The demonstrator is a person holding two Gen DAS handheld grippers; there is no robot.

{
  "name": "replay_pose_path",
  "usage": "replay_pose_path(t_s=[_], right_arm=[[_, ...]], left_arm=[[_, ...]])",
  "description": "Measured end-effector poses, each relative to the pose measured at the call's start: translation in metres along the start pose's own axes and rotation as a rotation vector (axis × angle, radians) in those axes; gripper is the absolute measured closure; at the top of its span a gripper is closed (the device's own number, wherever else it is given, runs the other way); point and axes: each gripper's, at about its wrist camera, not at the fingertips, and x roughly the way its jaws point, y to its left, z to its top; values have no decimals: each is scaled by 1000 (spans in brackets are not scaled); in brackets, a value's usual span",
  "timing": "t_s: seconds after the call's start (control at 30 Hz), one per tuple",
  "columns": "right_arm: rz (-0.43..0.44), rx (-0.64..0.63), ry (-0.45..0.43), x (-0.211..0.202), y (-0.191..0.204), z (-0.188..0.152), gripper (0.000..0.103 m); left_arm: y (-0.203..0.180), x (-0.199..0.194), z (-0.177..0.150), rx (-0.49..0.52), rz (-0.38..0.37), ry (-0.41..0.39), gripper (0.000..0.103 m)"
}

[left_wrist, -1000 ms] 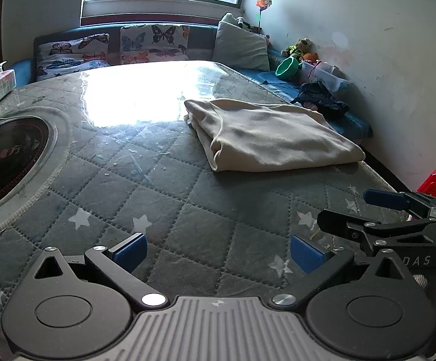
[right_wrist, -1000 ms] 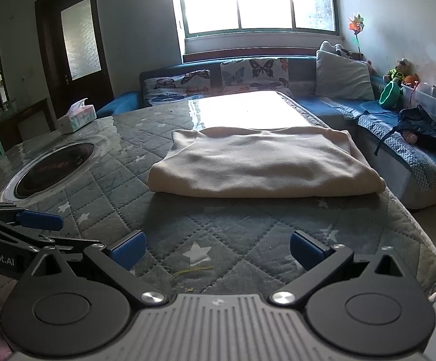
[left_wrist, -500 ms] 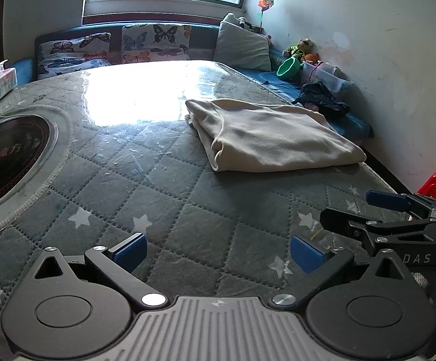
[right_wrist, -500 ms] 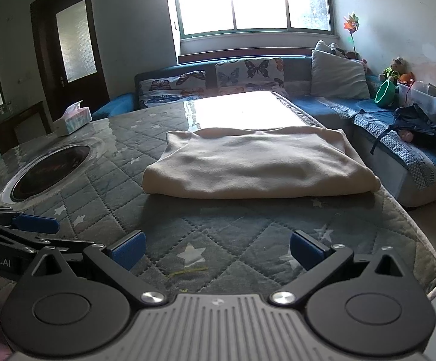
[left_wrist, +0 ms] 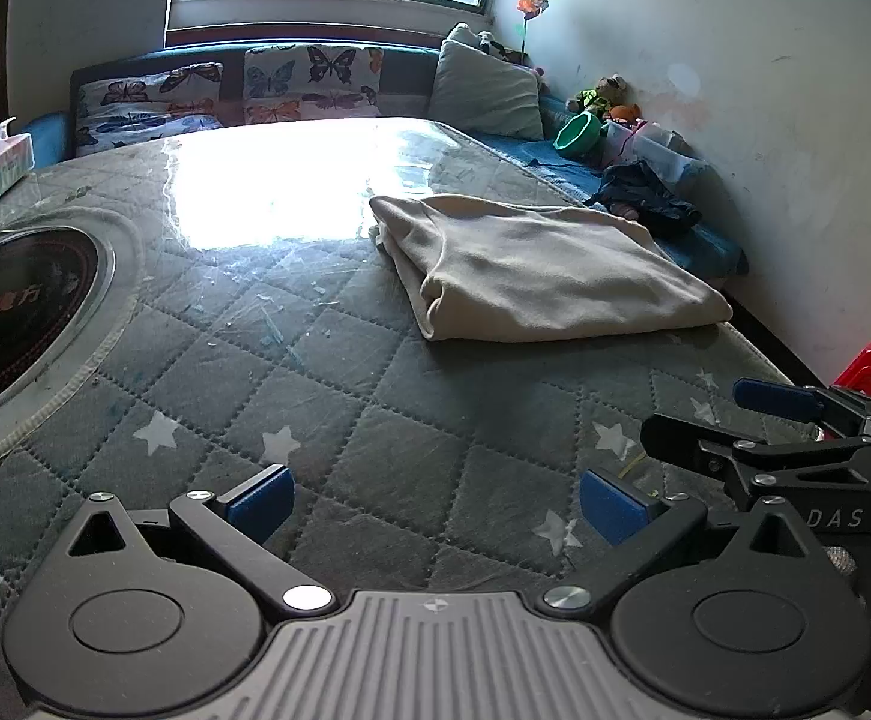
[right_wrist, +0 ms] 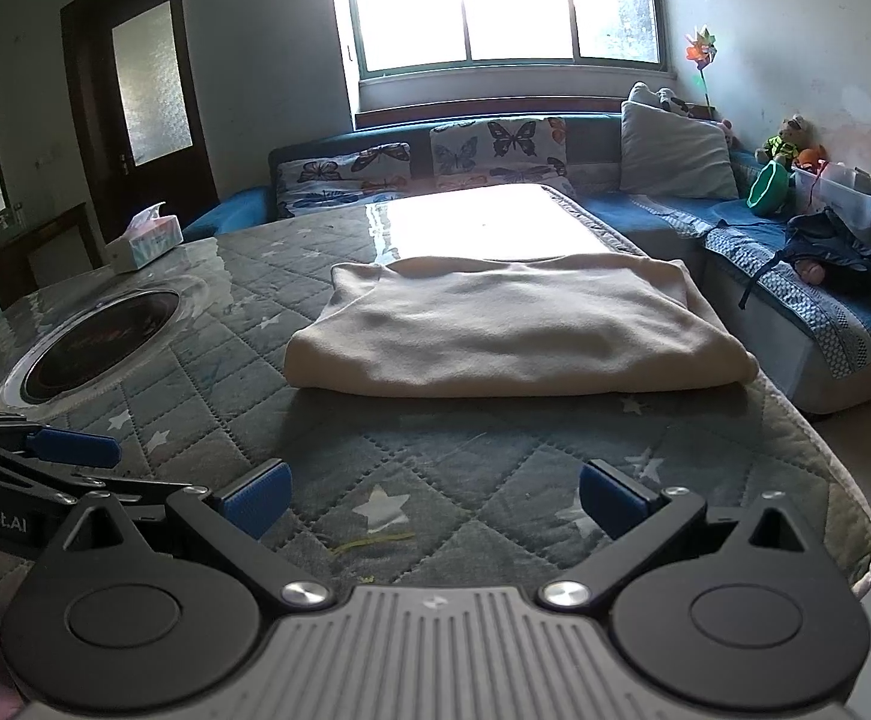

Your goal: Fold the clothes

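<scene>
A beige garment [left_wrist: 543, 273] lies folded into a flat rectangle on the quilted table cover, toward the table's right edge; it also shows in the right wrist view [right_wrist: 513, 330]. My left gripper [left_wrist: 435, 504] is open and empty, held low over the cover well short of the garment. My right gripper [right_wrist: 435, 501] is open and empty, facing the garment's near folded edge from a short distance. Each gripper shows at the side of the other's view.
A round dark inset hob [left_wrist: 9, 312] sits in the table at left. A tissue box [right_wrist: 144, 237] stands at the far left. A blue sofa [right_wrist: 795, 276] with cushions, a green bowl [left_wrist: 579, 135] and dark clothing [left_wrist: 645, 198] runs along the right wall. The table's edge [right_wrist: 843, 480] is near right.
Both grippers have drawn back slightly from the folded garment, staying open. The garment has not moved.
</scene>
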Motion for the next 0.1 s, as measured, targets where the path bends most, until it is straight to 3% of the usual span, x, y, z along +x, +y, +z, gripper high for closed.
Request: replay_pose_path(t_s=[0.1], right_arm=[[1,3,1,0,-1,0,0]], left_arm=[[0,0,0,0,3,1,0]])
